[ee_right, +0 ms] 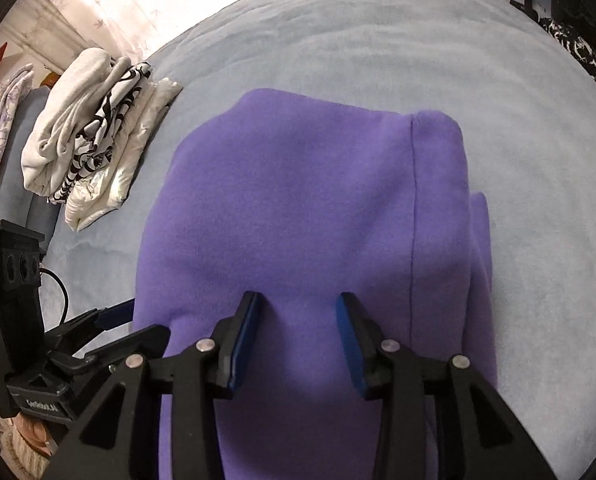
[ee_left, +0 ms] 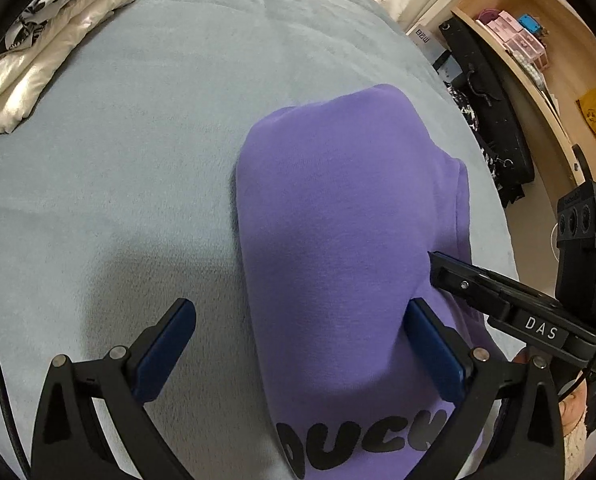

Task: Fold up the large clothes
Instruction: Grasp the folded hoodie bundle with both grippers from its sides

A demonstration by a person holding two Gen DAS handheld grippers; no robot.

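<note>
Purple sweatshirt (ee_right: pixel 298 208) lies folded compact beyond our right gripper (ee_right: pixel 298 336), fingers half spread, empty; left gripper (ee_left: pixel 298 344) fingers spread wide; mostly done.

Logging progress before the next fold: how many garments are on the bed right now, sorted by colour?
Purple sweatshirt: 1
Off-white folded garment, top of the stack: 1
Black-and-white patterned folded garment, middle of the stack: 1
Shiny cream folded garment, bottom of the stack: 1
Total: 4, all on the grey-blue blanket
</note>
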